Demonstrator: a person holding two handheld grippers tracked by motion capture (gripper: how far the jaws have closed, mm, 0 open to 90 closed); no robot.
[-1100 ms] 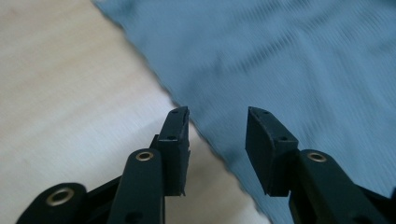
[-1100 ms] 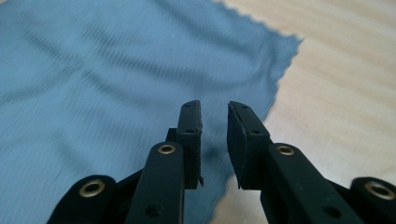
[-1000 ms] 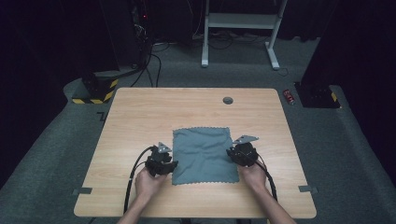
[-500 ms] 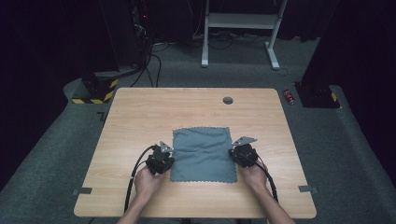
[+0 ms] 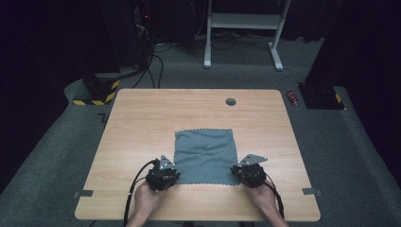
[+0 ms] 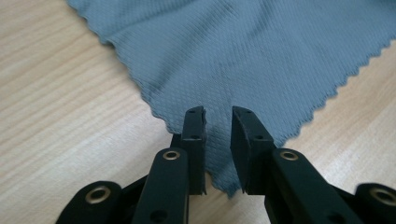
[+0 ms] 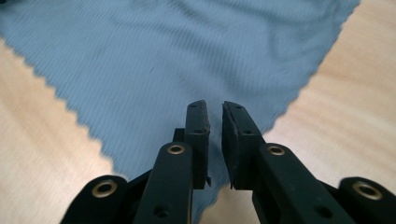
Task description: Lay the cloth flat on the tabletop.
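Note:
A grey-blue cloth (image 5: 205,153) with a zigzag hem lies flat on the wooden table (image 5: 142,123). My left gripper (image 5: 171,177) sits at its near left corner, held by a hand. In the left gripper view the cloth (image 6: 243,56) spreads ahead and its corner lies under my left gripper (image 6: 218,114), whose jaws have just been opening and stand a little apart, not pinching it. My right gripper (image 5: 239,174) is at the near right corner. In the right gripper view my right gripper (image 7: 215,108) has also been opening, a narrow gap over the cloth (image 7: 163,60).
A small dark round grommet (image 5: 231,101) sits near the table's far edge. Grey tape marks (image 5: 83,193) lie at the near corners. On the floor beyond are a red can (image 5: 293,97), a white desk frame (image 5: 246,21) and a yellow-black striped box (image 5: 97,90).
Both grippers have drawn back toward the near edge of the table, off the cloth's near corners. The cloth lies where it was.

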